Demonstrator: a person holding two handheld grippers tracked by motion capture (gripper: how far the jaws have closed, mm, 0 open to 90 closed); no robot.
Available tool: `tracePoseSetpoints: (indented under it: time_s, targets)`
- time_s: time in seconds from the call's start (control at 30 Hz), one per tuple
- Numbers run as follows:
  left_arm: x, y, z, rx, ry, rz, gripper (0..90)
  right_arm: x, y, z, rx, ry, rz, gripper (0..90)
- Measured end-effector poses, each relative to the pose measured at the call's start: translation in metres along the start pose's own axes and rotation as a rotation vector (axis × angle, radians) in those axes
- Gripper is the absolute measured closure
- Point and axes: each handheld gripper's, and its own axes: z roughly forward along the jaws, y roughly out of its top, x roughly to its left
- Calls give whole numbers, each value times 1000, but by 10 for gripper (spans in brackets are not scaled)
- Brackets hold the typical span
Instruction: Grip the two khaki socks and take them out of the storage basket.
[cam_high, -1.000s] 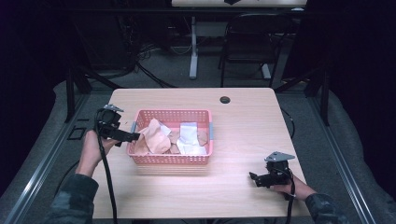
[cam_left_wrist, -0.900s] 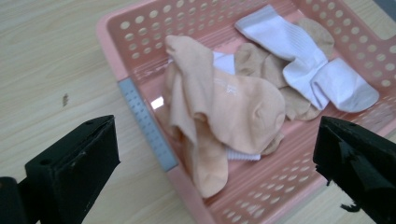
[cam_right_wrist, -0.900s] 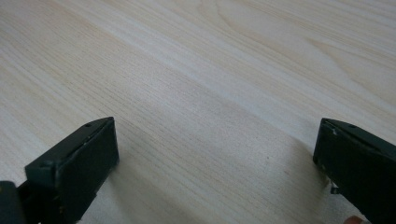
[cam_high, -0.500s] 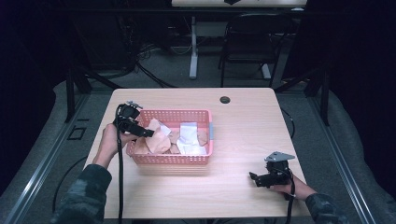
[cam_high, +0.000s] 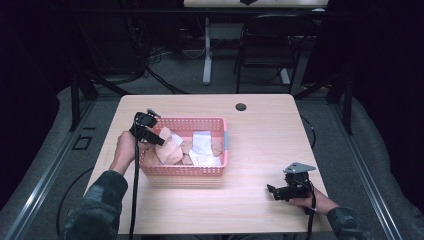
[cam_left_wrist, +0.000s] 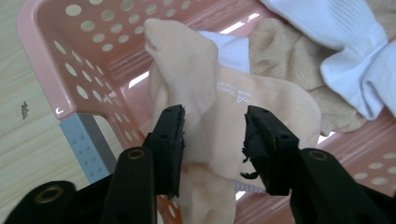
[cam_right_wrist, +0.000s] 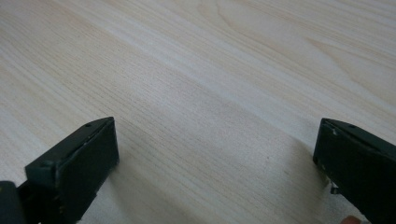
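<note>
High view, near edge: the right gripper (cam_high: 274, 190) rests low on the wooden counter (cam_high: 260, 145) at the person's right, well apart from the basket. Right gripper view: its jaws stand wide apart with only bare counter (cam_right_wrist: 201, 93) between them, holding nothing. Farther in, at the person's left, the left gripper (cam_high: 161, 142) reaches over the left end wall of the pink perforated basket (cam_high: 182, 171). Left gripper view: the left gripper (cam_left_wrist: 212, 140) has just been closing its jaws, and a peach sock (cam_left_wrist: 224, 112) lies between them; the pads touch the bunched cloth on both sides, about a third open. This sock rises against the basket's near corner (cam_left_wrist: 42, 28). Beyond it lie a tan sock (cam_left_wrist: 280, 51) and white socks (cam_left_wrist: 336, 42), heaped in the basket. Farthest back, a small dark round fitting (cam_high: 241, 106) sits in the counter.
</note>
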Motion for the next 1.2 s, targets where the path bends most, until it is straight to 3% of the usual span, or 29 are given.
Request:
tracePoseSetpoints:
  time_s: [0.1,0.33,0.4,0.53,0.6,0.83,1.0,1.2]
  targets:
    - [0,1,3,17,22,-1,647,0,0,0,0,0,0,0]
    - [0,3,8,34,74,-15,620,0,0,0,0,0,0,0]
    - [1,3,11,45,73,-12,643,0,0,0,0,0,0,0]
    - [-4,4,10,36,56,22,802,0,0,0,0,0,0,0]
    - [-6,4,8,25,41,33,840,0,0,0,0,0,0,0]
    - [-12,4,-6,-3,12,61,859,0,0,0,-1,-1,0,0]
    - [-10,4,-18,-39,-10,59,861,0,0,0,0,-1,-1,0]
    - [-13,8,-31,-64,-15,75,861,0,0,0,-1,-1,1,0]
